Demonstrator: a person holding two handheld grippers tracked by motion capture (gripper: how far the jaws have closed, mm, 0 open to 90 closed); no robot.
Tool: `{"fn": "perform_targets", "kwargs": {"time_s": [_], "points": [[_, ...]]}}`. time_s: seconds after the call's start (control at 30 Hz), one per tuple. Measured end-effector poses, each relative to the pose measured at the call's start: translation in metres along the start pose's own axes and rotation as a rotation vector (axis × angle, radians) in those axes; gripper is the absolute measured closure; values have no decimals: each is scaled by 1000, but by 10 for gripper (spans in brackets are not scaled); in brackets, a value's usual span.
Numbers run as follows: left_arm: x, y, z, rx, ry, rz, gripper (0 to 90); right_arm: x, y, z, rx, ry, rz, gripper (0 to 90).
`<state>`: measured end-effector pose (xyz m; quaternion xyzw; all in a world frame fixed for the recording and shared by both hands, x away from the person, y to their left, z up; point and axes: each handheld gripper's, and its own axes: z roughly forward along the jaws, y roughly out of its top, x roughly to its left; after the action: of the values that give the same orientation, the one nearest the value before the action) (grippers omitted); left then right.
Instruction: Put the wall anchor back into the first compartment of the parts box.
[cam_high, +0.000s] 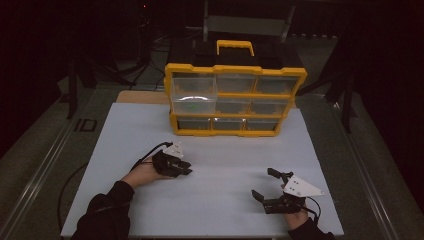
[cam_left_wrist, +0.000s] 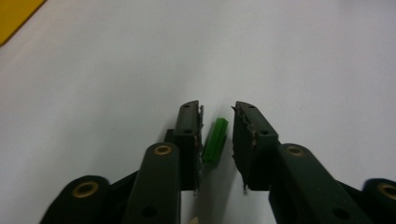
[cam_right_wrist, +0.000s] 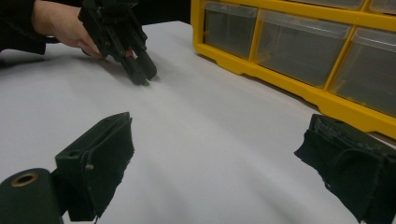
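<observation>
Jaws of the left gripper (cam_left_wrist: 217, 114) stand slightly spread over the white table (cam_left_wrist: 289, 56), straddling a small green plastic piece (cam_left_wrist: 215, 140) lying flat between them, closer to one jaw. Its long axis runs along the jaws. The right gripper (cam_high: 267, 184), jaws wide apart and empty, sits well away.

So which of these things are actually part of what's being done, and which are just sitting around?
In use:
- left gripper, jaws apart around the piece
- small green plastic piece, lying on the white board
- yellow drawer organizer, probably where the piece belongs

Just there:
- right gripper, open, holding nothing
- wooden panel beyond the board
</observation>
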<state>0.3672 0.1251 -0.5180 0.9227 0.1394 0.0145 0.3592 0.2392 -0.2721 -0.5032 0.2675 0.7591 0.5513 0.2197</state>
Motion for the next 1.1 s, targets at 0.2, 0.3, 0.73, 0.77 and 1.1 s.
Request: {"fn": "perform_targets", "kwargs": {"time_s": [0.2,0.3,0.73,0.77,1.1], "points": [[-2,3,3,9,-32,9,824,0,0,0,2,1,0,80],[-2,4,2,23,-39,18,831,0,0,0,3,1,1,80],[-13,43,-44,-7,-44,80,834,0,0,0,2,-2,1,80],[-14,46,-49,-10,-35,89,834,0,0,0,2,-1,1,80],[-21,79,-93,-40,-34,135,834,0,0,-1,1,-3,3,80]]}}
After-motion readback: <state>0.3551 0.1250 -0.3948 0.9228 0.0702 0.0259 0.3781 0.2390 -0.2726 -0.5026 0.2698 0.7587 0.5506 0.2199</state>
